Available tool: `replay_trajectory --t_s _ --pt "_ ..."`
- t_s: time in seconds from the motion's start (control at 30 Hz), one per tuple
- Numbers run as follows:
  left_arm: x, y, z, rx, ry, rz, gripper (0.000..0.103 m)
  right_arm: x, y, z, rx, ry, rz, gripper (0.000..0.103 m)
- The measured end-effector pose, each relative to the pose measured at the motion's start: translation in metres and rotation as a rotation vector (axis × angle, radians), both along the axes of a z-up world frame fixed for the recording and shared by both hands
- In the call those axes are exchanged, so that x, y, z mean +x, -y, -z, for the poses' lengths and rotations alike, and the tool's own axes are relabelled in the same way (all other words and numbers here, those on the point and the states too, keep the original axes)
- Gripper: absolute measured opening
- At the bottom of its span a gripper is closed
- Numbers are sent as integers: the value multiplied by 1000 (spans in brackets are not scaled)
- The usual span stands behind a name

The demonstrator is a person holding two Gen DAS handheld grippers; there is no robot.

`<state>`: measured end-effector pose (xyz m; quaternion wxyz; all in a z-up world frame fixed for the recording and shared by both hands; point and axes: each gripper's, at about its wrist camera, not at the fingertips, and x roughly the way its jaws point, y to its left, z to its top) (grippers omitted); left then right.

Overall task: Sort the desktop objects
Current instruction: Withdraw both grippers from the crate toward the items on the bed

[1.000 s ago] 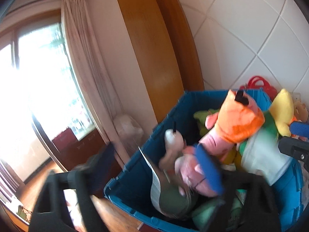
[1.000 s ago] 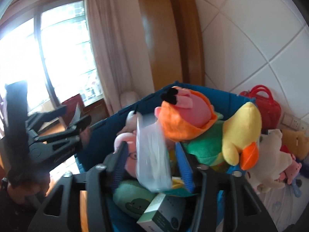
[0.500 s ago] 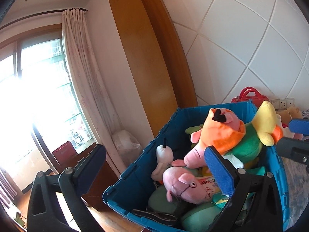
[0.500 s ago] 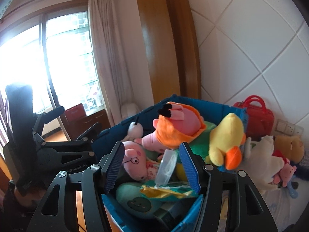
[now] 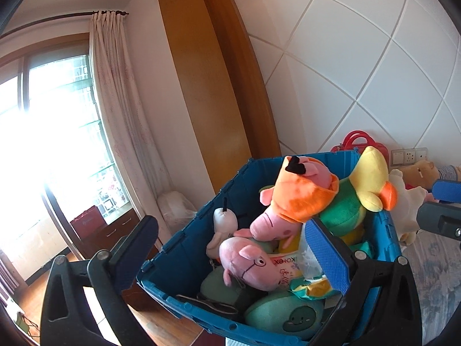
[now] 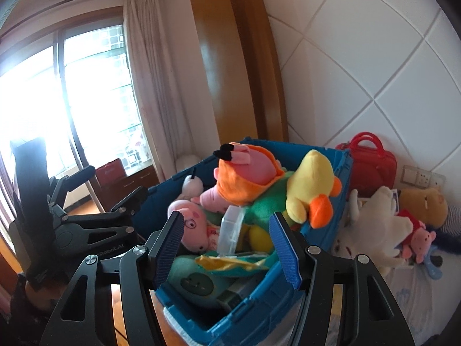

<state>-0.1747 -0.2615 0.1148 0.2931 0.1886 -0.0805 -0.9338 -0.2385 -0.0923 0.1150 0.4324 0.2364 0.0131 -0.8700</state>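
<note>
A blue storage bin (image 5: 178, 248) (image 6: 259, 317) is filled with plush toys: pink pig plushes (image 5: 247, 262) (image 6: 193, 225), a pig in an orange dress (image 5: 299, 193) (image 6: 245, 176), a yellow duck (image 5: 371, 181) (image 6: 311, 184) and a green avocado plush (image 5: 285, 314). A clear plastic box (image 6: 230, 227) stands upright among them beside a crumpled snack wrapper (image 6: 230, 261). My left gripper (image 5: 230, 256) is open and empty, above the bin's near side. My right gripper (image 6: 227, 248) is open and empty, just back from the clear box.
A red handbag (image 6: 371, 164) leans on the white tiled wall behind the bin. More plush toys (image 6: 383, 225) lie on the bed to the right. A wooden pillar (image 5: 213, 86), a curtain and a bright window are to the left. The left gripper shows in the right wrist view (image 6: 86, 216).
My right gripper let go of the clear plastic box, which now stands in the bin. My left gripper released a plush into the bin. Both grippers opened and drew back.
</note>
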Motion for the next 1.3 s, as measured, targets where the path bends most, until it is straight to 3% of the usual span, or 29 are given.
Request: replay_trajectory --t_s 0.27,0.63,1.03,1.3 --pt "13 -26 2 -10 -8 -27 103 13 -23 4 -8 1 -36 62" --pt "26 -99 11 -24 13 -38 103 20 -86 13 -8 21 -59 62" --pt "18 -192 16 -38 12 42 103 8 -189 25 -12 43 51 62" --pt "-11 -258 25 -21 25 154 103 -1 -256 33 3 51 161 63"
